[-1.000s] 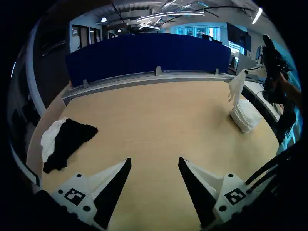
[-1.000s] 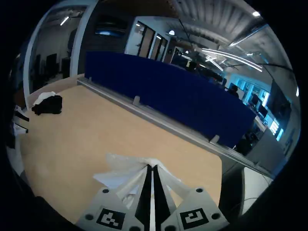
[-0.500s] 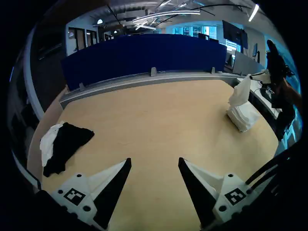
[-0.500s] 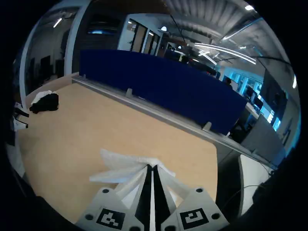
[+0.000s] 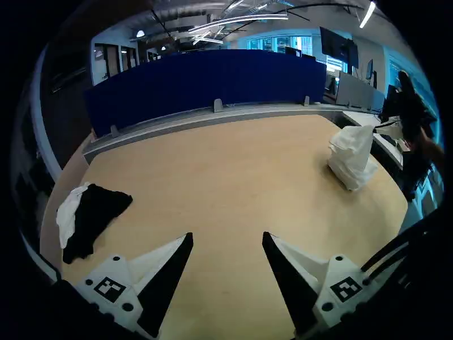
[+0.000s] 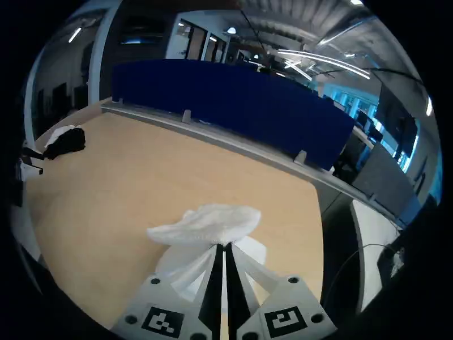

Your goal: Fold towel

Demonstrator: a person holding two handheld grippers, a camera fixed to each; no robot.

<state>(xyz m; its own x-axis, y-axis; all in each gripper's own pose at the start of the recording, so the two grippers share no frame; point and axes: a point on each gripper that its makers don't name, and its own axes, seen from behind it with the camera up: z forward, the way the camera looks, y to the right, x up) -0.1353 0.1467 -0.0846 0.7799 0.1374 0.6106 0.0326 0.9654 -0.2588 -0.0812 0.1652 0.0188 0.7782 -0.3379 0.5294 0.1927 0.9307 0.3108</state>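
The right claw (image 6: 225, 247), pressed together on a pinch of the white towel (image 6: 210, 224), is dropping lower than a second ago, so the cloth is no longer hanging tall. It is slumping in a heap at the bench's (image 5: 226, 170) right end. Meanwhile the left claw (image 5: 226, 237) is hovering spread and empty. I'd say the fold proper is not yet begun.

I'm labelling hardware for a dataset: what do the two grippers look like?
The left gripper and right gripper look alike: white wedge-shaped fingers tapering to points, black inner faces, a black-and-white square marker at each finger's base. Black cables run beside the left one.
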